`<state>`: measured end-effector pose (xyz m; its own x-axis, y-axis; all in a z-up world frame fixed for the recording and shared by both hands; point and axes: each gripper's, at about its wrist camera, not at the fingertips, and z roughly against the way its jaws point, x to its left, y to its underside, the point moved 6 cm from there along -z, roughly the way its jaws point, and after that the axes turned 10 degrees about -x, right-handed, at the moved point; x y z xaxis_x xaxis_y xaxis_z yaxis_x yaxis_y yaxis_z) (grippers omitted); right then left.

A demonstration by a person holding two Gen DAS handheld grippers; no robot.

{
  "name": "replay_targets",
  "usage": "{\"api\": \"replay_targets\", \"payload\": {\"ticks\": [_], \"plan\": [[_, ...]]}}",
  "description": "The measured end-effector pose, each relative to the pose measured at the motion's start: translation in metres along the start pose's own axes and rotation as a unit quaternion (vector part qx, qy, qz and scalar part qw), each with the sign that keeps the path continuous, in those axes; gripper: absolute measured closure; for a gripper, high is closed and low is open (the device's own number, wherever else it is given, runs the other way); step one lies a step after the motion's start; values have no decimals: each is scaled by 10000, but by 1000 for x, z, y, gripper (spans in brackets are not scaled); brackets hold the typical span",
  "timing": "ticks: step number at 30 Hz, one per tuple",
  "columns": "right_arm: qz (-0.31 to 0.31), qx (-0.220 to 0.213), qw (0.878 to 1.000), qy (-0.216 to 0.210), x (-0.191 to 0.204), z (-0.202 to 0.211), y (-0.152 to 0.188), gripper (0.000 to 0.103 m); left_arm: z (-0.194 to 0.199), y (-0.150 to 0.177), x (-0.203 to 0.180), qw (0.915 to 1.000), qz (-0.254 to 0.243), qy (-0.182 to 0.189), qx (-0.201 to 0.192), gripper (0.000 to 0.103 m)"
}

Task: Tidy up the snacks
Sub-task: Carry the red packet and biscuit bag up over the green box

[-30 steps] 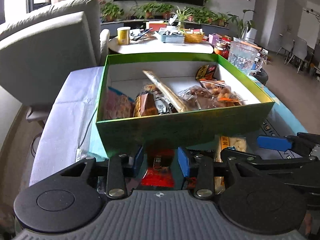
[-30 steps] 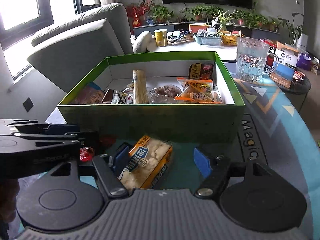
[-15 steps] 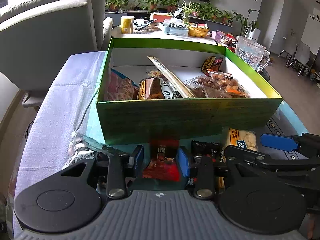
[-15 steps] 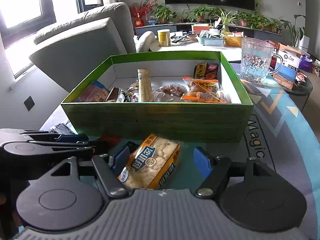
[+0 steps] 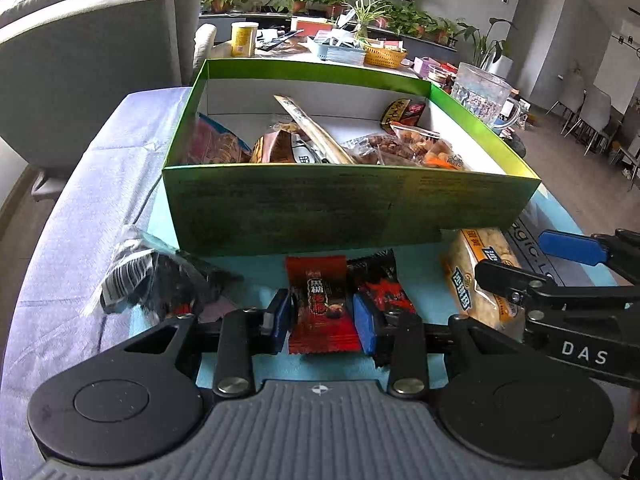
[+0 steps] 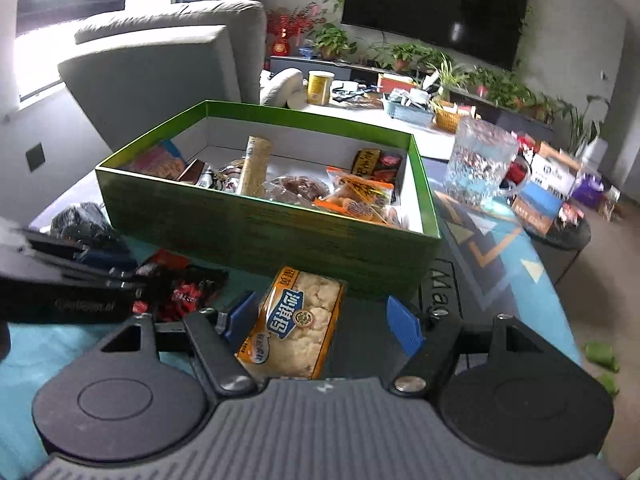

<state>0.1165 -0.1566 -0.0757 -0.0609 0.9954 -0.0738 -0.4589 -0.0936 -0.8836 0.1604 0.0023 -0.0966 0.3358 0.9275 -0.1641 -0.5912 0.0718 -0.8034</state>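
The left gripper (image 5: 322,320) is built of matte black plastic: two round discs with a shallow circular recess sit either side of a grey ribbed housing, and two black link bars, each pinned by a silver screw, run forward to short fingers (image 5: 364,326) faced with blue pads. The right gripper (image 6: 320,318) has the same discs, ribbed grey body, silver screws and blue-padded fingers (image 6: 404,326). White letters "DAS" show on its black side arm in the left wrist view, probably part of a longer word.
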Motion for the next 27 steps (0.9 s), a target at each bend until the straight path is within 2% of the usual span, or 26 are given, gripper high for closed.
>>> {"api": "replay_targets", "payload": {"ticks": [5,9,10,11,12,14,19,27], "plan": [[67,103,9999,-76,12,-9,2,30,-2,-2,2,9998,130,-124,-8,67],[66,270,9996,-11,13,-17,9,31,-6,-2,-4,9997,-69,-207,-100,69],[-32,298,9995,-41,9,-18,10,36,-6,-1,-6,9997,-139,-165,-111,76],[-164,324,9993,-105,6,-17,11,51,-6,0,-9,9998,-166,-59,-97,77],[-286,384,9987,-175,2,-17,11,57,-5,1,-13,9998,-125,108,-58,78],[-432,375,9981,-227,-4,-14,11,58,-2,4,-19,9992,-13,408,16,79],[-471,228,9984,-236,-12,0,6,58,14,8,-31,9986,-1,535,-38,79],[-460,-312,9978,-358,-14,19,-20,58,53,-27,-29,9968,-100,419,-674,79]]}}
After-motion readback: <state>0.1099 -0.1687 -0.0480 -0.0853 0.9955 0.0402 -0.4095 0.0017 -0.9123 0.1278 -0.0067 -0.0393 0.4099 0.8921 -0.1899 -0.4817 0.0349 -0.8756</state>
